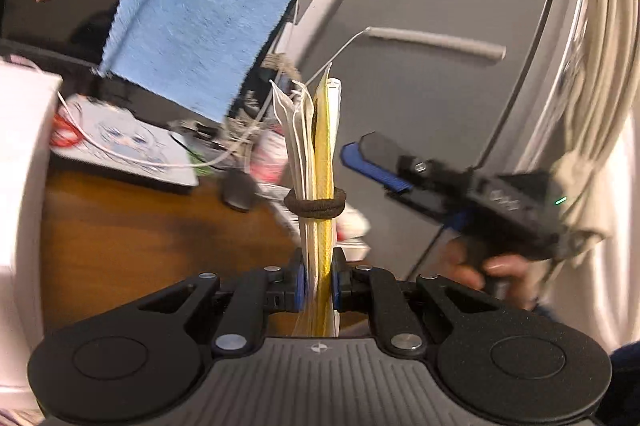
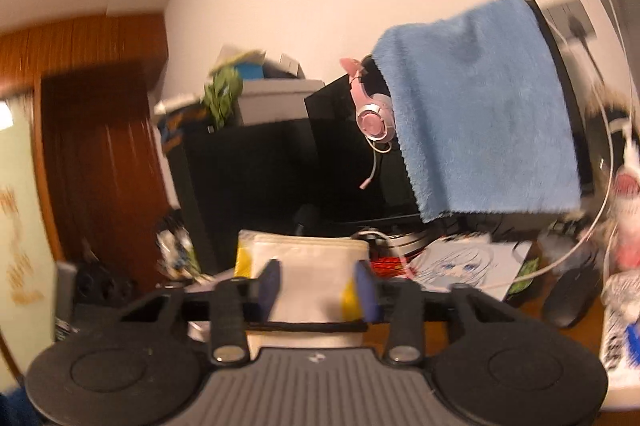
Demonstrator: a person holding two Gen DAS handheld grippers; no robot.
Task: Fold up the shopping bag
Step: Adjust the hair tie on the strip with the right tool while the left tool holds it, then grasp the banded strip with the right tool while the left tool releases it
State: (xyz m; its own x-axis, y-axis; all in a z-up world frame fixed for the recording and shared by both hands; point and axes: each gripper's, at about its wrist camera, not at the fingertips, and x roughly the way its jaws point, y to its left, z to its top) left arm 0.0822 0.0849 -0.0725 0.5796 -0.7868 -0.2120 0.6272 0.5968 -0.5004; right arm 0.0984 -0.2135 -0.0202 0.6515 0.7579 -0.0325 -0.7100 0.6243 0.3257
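The shopping bag (image 1: 316,162) is folded into a flat white-and-yellow bundle and stands edge-on in the left wrist view, rising above the wooden desk (image 1: 132,226). A dark elastic band (image 1: 315,205) encircles it partway up. Its lower end passes between the blue pads of the left gripper (image 1: 318,284), whose jaws are pressed against both faces of the bundle; the bottom edge is hidden behind the gripper body.

In the right wrist view the same bag (image 2: 308,266) presents its broad face, white with yellow at the corners, and the band (image 2: 308,326) crosses it as a dark line low down. The right gripper (image 2: 318,286) has its jaws spread with a pad standing in front of the bag at each side; no contact with the bag can be confirmed. The other view shows this gripper (image 1: 376,162) from the side, well apart from the bag, blurred, held by a hand (image 1: 480,266) that is largely hidden behind the grip.

Surroundings are smeared by motion. A blue towel (image 2: 476,106) drapes over a dark monitor (image 2: 344,146), covering much of it. A pink headset (image 2: 374,114) hangs beside the towel, partly tucked beneath it. A printed mat (image 2: 460,266) and a dark mouse (image 2: 568,298) lie on the desk, crossed by white cable (image 1: 160,162). A grey cabinet (image 1: 440,98) stands behind, its top cut off.
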